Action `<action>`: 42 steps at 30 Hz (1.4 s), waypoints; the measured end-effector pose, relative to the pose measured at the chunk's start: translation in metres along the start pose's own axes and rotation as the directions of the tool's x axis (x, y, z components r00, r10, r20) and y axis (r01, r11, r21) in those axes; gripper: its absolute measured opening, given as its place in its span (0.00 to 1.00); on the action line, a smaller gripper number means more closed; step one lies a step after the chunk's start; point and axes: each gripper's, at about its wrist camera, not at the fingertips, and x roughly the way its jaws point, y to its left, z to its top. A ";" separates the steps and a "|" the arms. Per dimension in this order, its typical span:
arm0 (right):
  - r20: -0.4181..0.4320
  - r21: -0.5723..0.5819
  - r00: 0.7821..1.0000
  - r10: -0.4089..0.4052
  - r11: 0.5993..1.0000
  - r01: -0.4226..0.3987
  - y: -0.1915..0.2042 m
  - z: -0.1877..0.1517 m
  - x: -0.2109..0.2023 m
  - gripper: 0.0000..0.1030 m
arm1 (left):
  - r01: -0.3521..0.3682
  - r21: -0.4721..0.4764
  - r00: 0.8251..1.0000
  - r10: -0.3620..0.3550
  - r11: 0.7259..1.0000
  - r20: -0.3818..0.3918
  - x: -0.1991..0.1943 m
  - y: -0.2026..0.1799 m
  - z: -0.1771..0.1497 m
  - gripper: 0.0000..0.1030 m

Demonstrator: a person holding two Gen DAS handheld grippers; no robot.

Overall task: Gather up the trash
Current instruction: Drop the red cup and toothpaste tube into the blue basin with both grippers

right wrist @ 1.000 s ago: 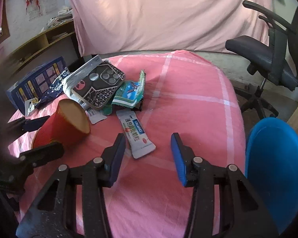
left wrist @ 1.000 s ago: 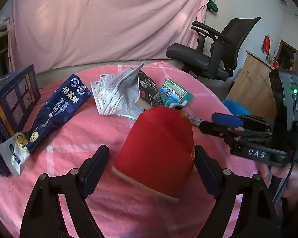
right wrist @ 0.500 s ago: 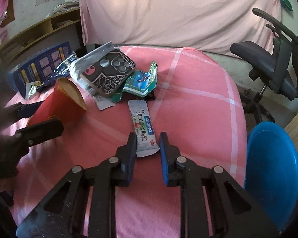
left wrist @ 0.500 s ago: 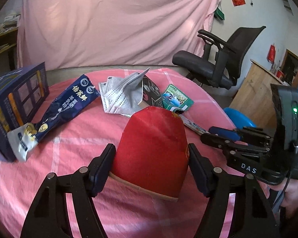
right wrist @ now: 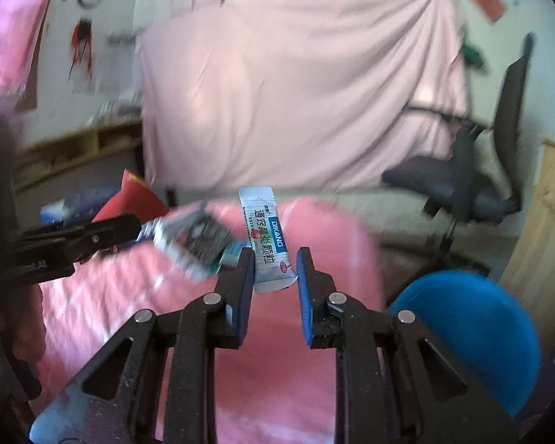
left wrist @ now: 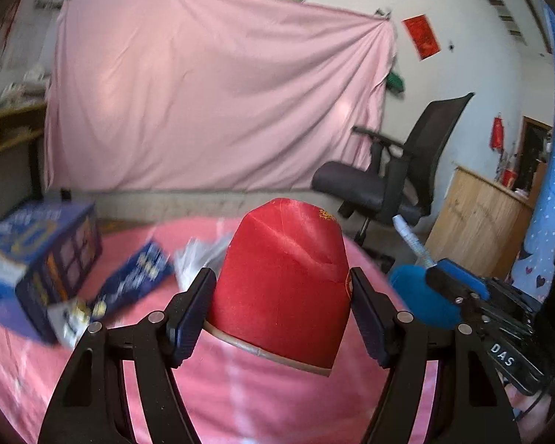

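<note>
My left gripper (left wrist: 283,310) is shut on a red paper cup (left wrist: 283,277) and holds it tilted above the pink table (left wrist: 240,399). My right gripper (right wrist: 275,277) is shut on a white sachet (right wrist: 264,236) with blue print, held upright off the table. The sachet also shows in the left wrist view (left wrist: 407,233), sticking up from the right gripper (left wrist: 455,285). The red cup (right wrist: 133,199) and the left gripper (right wrist: 92,236) show at the left of the right wrist view.
A dark blue box (left wrist: 44,259), a blue snack bag (left wrist: 129,285) and a grey mask (left wrist: 199,259) lie on the table's left. A phone case (right wrist: 203,236) and a green wrapper lie mid-table. A blue bin (right wrist: 470,336) stands at the right, an office chair (left wrist: 388,181) beyond.
Both grippers have closed on their items and lifted them off the table. The views now tilt upward toward the pink curtain.
</note>
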 end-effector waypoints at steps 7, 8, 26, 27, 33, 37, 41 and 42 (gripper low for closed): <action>0.183 0.125 0.970 -0.162 0.982 0.141 -0.041 0.018 -0.041 0.47 | 0.087 0.105 0.994 -0.092 0.991 0.051 0.013 -0.055 0.033 0.65; 0.184 0.147 0.965 -0.186 0.976 0.160 -0.052 0.019 -0.045 0.47 | 0.109 0.124 0.992 -0.115 0.986 0.048 0.017 -0.066 0.037 0.65; -0.120 0.342 0.921 -0.370 0.856 0.388 -0.168 -0.026 -0.056 0.47 | 0.346 0.144 0.926 -0.312 0.927 -0.214 0.140 -0.192 0.010 0.65; -0.142 0.350 0.918 -0.369 0.849 0.395 -0.173 -0.029 -0.054 0.47 | 0.351 0.139 0.920 -0.313 0.926 -0.238 0.147 -0.195 0.008 0.65; -0.227 0.383 0.913 -0.340 0.830 0.404 -0.192 -0.045 -0.046 0.47 | 0.365 0.113 0.878 -0.302 0.924 -0.372 0.181 -0.203 -0.007 0.65; -0.262 0.393 0.914 -0.310 0.831 0.395 -0.195 -0.051 -0.039 0.49 | 0.352 0.090 0.870 -0.290 0.932 -0.399 0.187 -0.199 -0.012 0.66; -0.285 0.389 0.912 -0.295 0.834 0.391 -0.193 -0.053 -0.033 0.49 | 0.332 0.081 0.864 -0.269 0.940 -0.426 0.193 -0.197 -0.017 0.66; -0.287 0.390 0.911 -0.294 0.833 0.392 -0.194 -0.053 -0.031 0.49 | 0.325 0.083 0.866 -0.261 0.942 -0.427 0.192 -0.196 -0.017 0.66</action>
